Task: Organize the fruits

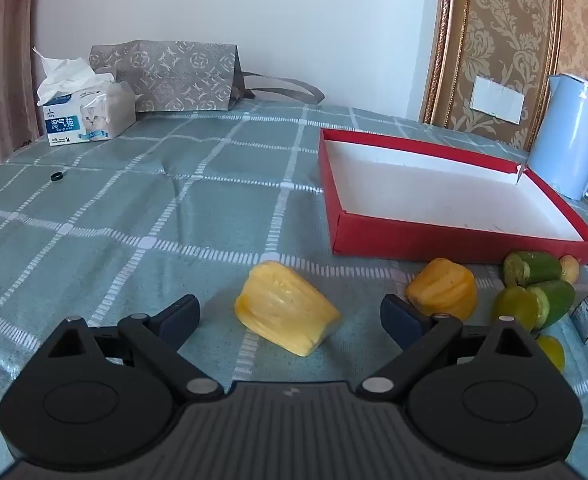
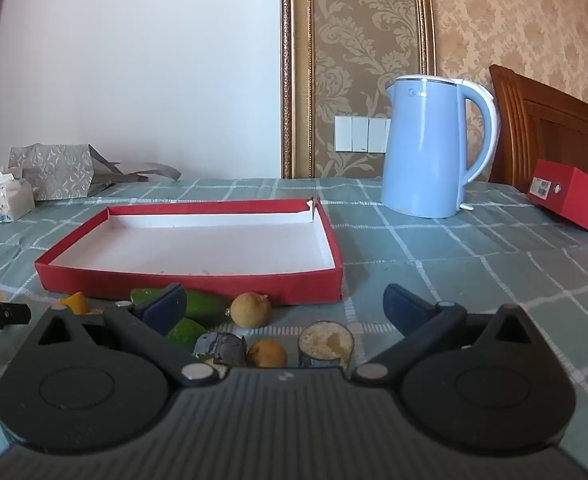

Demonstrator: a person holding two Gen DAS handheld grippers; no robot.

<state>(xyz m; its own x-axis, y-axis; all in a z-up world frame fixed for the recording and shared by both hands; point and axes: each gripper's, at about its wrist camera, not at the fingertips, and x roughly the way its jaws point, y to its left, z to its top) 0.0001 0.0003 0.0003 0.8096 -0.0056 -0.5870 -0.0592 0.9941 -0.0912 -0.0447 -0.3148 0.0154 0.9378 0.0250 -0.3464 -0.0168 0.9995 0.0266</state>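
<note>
Yellow, ribbed fruit wedge [image 1: 286,309] lay on the checked green tablecloth [image 1: 94,208], just ahead of my left gripper [image 1: 290,316] and between its widely spread, empty jaws, long axis slanting from near right to far left. My right gripper [image 2: 284,312], equally wide and empty, hovered over the dark cut pieces [image 2: 326,344]. The shallow red cardboard tray [image 1: 454,240] sat empty beyond, to the wedge's right. Left hand seemed nearer.
</note>
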